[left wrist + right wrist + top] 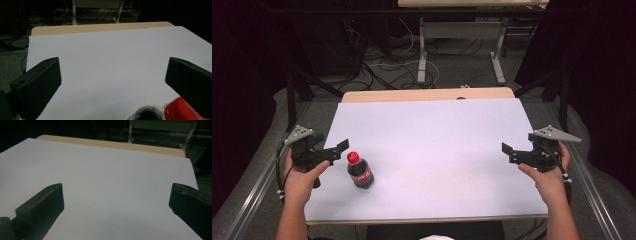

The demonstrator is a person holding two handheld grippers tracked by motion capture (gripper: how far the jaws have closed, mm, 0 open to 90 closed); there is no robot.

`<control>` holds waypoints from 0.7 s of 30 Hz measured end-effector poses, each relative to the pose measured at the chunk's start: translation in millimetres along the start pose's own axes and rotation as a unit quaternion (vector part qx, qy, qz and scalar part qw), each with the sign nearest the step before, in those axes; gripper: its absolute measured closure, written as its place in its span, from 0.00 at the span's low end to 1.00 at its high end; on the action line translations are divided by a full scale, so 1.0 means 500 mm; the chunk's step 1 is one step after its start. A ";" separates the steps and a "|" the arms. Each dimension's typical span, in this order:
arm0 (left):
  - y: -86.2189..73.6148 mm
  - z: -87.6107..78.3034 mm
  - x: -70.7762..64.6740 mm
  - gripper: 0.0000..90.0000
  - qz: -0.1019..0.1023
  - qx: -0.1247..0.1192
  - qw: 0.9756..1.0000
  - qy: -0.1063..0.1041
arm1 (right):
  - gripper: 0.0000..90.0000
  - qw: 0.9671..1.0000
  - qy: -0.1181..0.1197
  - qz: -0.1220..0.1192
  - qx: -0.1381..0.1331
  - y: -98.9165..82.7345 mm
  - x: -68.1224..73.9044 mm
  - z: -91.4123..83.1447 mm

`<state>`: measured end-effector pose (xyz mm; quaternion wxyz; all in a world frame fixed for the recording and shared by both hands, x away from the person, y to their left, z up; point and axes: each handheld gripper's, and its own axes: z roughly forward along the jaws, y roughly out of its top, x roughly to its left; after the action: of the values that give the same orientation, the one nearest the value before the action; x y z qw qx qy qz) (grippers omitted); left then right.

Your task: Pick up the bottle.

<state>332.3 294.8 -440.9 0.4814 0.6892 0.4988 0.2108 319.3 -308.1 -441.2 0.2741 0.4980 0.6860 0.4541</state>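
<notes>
A small dark cola bottle with a red cap stands upright on the white-covered table, near the front left. My left gripper is held just left of the bottle, apart from it, with its jaws wide open and nothing between them. In the left gripper view the red cap shows low at the right, beside the right jaw of the left gripper. My right gripper hovers at the table's right edge, open and empty. White sheet shows between the jaws of the right gripper.
A strip of bare wood runs along the table's far edge. Beyond it stand the metal legs of another table, with cables on the floor. Metal rails flank the table on both sides.
</notes>
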 end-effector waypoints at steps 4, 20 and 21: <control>-0.004 -0.009 -0.003 0.01 -0.002 -0.004 1.000 -0.006 | 0.00 1.000 0.005 -0.013 0.016 -0.008 0.015 0.004; -0.030 -0.060 -0.040 0.01 0.046 0.007 0.998 -0.029 | 0.04 0.999 0.022 -0.040 0.021 -0.006 0.049 0.015; -0.035 -0.058 -0.044 0.01 0.046 0.010 0.998 -0.033 | 0.05 0.999 0.019 -0.043 0.021 -0.007 0.050 0.017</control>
<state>292.4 289.3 -438.8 0.4802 0.7228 0.4526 0.2050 316.1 -282.0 -446.1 0.2695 0.4649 0.7214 0.4367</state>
